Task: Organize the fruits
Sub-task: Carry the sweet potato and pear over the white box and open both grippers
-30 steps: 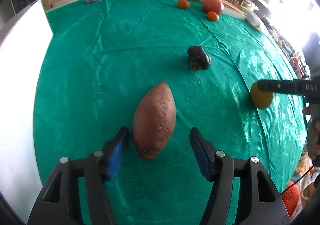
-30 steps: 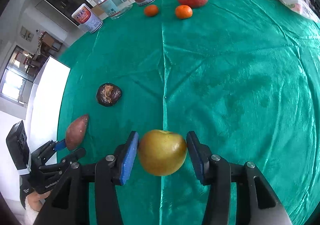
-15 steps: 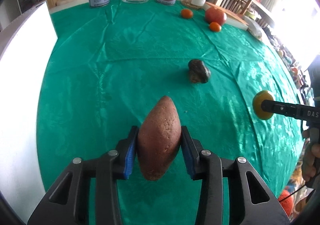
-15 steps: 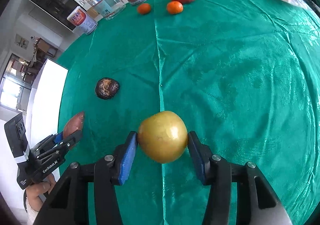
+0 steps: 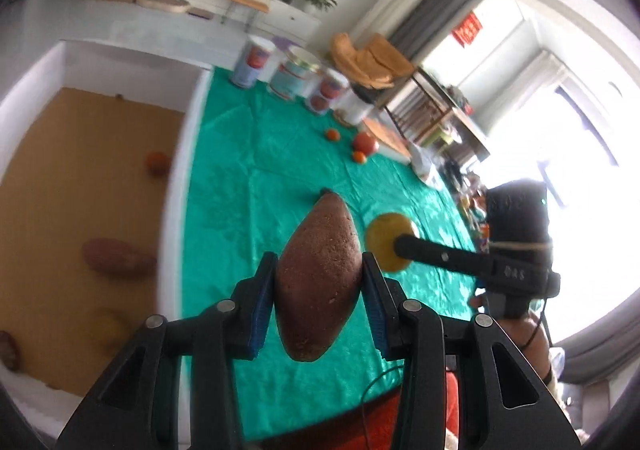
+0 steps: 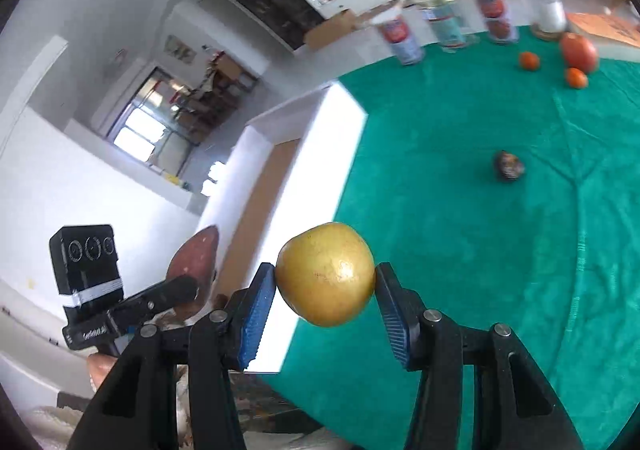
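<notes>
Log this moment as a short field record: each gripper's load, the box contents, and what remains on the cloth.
left gripper: shut on sweet potato, lifted off the cloth
right gripper: shut on yellow apple, lifted
box: another sweet potato, small orange fruit, other blurred items
green cloth: dark shrivelled fruit, red apple, two tangerines

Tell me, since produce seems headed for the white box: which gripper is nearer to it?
Left. The left gripper, shut on the sweet potato, is beside the white box; the right gripper, holding the yellow apple, is farther out over the green cloth.
</notes>
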`<move>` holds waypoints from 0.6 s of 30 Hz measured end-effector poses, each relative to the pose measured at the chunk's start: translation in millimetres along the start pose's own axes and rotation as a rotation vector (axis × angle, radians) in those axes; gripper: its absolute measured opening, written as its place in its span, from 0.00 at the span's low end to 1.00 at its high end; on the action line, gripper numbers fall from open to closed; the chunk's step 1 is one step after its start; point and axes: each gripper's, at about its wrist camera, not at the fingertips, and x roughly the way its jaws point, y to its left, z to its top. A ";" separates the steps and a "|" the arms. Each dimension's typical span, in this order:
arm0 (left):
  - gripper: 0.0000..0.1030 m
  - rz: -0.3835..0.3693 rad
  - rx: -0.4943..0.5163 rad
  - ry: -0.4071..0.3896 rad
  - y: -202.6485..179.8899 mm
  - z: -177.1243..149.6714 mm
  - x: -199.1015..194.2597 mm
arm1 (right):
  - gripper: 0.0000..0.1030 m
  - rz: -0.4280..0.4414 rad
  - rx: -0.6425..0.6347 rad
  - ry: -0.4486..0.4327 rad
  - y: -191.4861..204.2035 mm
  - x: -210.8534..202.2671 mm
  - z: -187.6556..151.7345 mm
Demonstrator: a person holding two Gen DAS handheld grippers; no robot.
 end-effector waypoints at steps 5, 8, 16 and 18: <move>0.40 0.226 -0.131 -0.051 87.7 2.4 -27.3 | 0.49 0.096 -0.135 0.144 81.3 88.0 -10.4; 0.40 0.333 -0.220 -0.037 135.5 -9.8 -24.4 | 0.50 0.078 -0.186 0.234 107.6 141.7 -20.4; 0.41 0.392 -0.395 -0.030 181.7 -35.8 -36.7 | 0.51 -0.072 -0.310 0.359 130.3 224.7 -41.4; 0.52 0.430 -0.403 -0.052 178.2 -33.2 -37.0 | 0.56 -0.054 -0.297 0.310 131.1 214.7 -35.0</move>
